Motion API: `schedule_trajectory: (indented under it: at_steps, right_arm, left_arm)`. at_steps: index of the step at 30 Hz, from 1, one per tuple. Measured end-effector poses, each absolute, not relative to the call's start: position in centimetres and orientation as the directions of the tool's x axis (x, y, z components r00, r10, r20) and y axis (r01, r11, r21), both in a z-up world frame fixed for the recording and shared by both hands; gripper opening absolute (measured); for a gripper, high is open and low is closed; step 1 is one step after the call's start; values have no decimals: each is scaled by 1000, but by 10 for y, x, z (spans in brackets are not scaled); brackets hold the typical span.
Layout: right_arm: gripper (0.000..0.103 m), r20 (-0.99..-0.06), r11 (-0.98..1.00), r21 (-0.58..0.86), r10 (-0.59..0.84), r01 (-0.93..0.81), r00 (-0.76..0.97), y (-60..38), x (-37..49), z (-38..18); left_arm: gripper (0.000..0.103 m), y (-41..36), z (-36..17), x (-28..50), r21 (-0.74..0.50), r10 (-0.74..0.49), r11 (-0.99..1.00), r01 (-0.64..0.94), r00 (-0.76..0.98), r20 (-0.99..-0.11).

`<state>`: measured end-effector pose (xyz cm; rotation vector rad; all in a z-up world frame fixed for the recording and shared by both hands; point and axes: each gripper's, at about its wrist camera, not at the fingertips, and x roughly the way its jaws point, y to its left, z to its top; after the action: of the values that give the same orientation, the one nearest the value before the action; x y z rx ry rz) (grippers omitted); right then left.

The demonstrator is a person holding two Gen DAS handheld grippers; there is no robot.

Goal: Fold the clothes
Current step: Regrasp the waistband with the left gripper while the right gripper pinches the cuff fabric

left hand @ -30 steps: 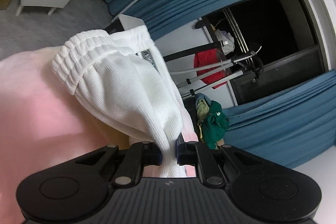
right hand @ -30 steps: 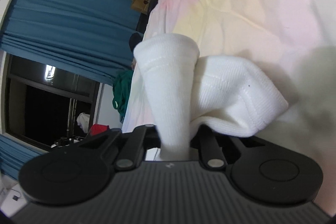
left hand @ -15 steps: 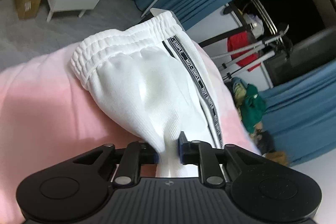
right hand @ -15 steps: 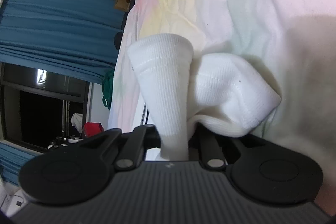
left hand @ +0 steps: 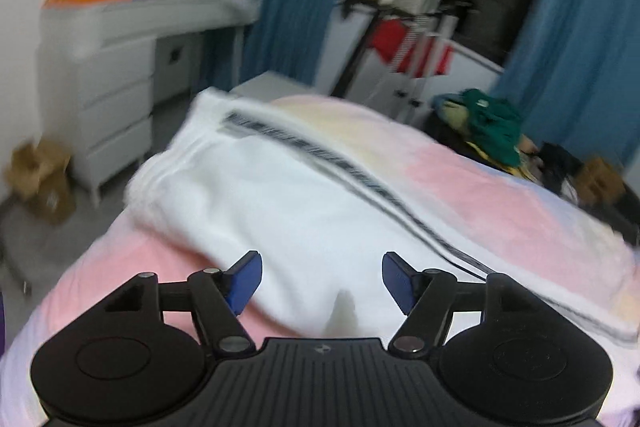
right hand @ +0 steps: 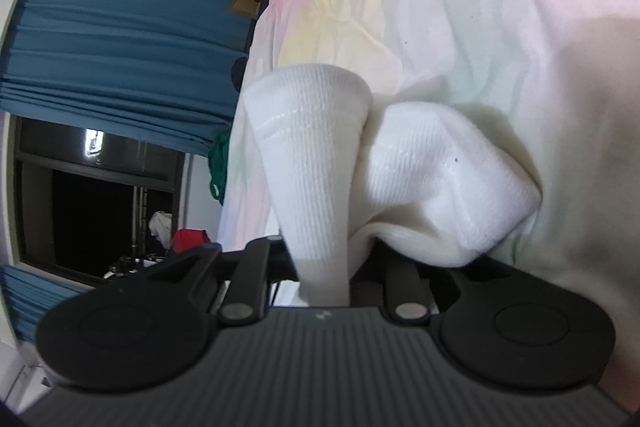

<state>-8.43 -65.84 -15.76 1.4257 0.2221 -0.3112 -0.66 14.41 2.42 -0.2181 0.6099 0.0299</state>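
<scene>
Lying folded across the middle of the left wrist frame, the white ribbed knit trousers with a black lettered side stripe [left hand: 304, 195] rested on my pastel pink-and-yellow bedsheet [left hand: 500, 187]. My left gripper [left hand: 322, 281] had just been opening; its blue pads [left hand: 244, 279] stood wide apart with nothing pinched between them. My right gripper [right hand: 324, 267], low in its frame, was only slightly parted, and a bunched fold of the white cloth [right hand: 320, 187] stood between its jaws. I judged that pulling away before that fold dropped free could drag the fold apart, or skew the stack.
</scene>
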Motion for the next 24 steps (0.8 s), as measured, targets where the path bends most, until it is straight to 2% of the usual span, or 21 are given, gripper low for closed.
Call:
schedule_trajectory:
  at_steps: [6,11,19,24]
  right_arm:
    - [25,-315,144,935,-85,325,945,-660,-84,-153]
    - [25,-311,115,941,-83,319,947,-662,-86,-159]
    - [25,-348,155,918,-120,364,930,-656,-83,-156]
    - [18,-405,243,868,-159,433,900,-650,-81,-143]
  left_arm:
    - [71,59,6,26,-84,-85,995,44,813,-576]
    - [71,10,-31,50,36,-65,993,109,788,-612]
    - [72,5,-74,80,91,-48,987,136,772,-633]
    - [73,6,-85,94,95,-48,986,140,770,-636]
